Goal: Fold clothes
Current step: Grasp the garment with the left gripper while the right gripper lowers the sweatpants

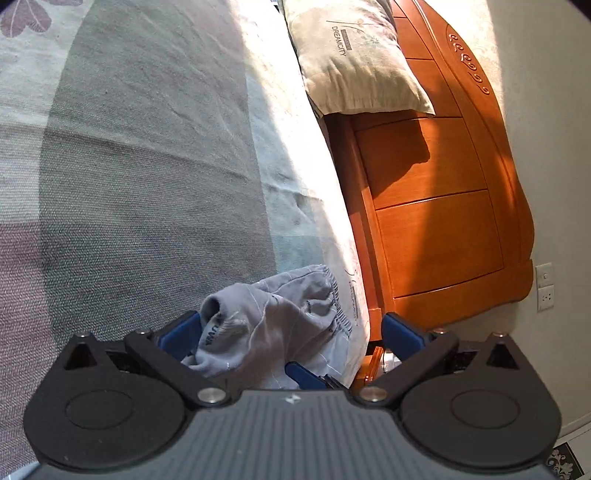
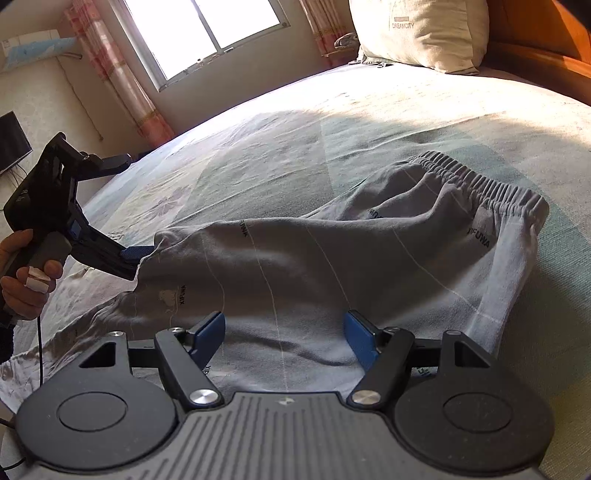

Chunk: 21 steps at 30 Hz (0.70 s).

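Grey trousers [image 2: 332, 258] printed with small logos lie stretched across the bed [image 2: 295, 129], their elastic waistband [image 2: 491, 184] at the right. My right gripper [image 2: 284, 326] is open, its blue pads spread just over the middle of the trousers and gripping nothing. At the left, a person's hand [image 2: 26, 273] holds my left gripper [image 2: 133, 206], open wide, with its lower finger against the leg end. In the left wrist view the bunched trousers [image 1: 266, 317] lie between the left gripper's [image 1: 291, 328] spread pads, close to the left one.
A pillow [image 2: 421, 33] leans on the orange wooden headboard [image 1: 443, 184] at the head of the bed. A window [image 2: 207, 29] with pink curtains and a dark screen [image 2: 11, 140] are beyond the far side. The mattress edge [image 1: 332, 221] drops beside the headboard, with wall sockets [image 1: 545, 286] past it.
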Each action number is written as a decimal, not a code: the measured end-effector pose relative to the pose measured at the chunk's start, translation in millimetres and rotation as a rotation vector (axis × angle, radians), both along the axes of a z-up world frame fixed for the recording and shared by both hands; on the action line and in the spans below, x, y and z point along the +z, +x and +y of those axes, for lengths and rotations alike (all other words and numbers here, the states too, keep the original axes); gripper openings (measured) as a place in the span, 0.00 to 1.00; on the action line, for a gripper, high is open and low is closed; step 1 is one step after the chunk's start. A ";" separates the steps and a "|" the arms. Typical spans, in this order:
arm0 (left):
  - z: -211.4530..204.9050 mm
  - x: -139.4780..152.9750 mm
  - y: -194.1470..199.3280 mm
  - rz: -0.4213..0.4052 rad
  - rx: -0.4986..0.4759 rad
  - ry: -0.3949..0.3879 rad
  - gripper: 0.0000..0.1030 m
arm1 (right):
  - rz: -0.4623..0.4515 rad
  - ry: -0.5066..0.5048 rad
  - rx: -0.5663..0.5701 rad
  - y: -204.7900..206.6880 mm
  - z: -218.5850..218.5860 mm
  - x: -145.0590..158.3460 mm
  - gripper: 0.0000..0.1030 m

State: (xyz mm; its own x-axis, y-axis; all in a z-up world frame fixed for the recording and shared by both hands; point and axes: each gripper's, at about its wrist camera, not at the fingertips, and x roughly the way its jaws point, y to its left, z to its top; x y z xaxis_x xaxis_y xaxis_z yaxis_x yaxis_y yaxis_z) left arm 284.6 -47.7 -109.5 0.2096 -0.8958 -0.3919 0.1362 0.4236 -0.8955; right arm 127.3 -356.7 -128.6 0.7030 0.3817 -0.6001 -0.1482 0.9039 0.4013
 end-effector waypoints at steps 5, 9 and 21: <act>0.6 5.4 -10.1 -0.008 -0.014 -0.004 0.99 | -0.002 -0.002 0.002 1.1 0.8 -0.3 0.75; 0.3 -4.8 -13.4 0.036 -0.015 0.008 0.99 | -0.004 -0.003 0.003 1.4 0.9 0.2 0.76; -11.3 -13.4 -2.2 0.036 -0.001 -0.068 0.99 | -0.009 0.000 0.004 2.2 1.0 -0.3 0.78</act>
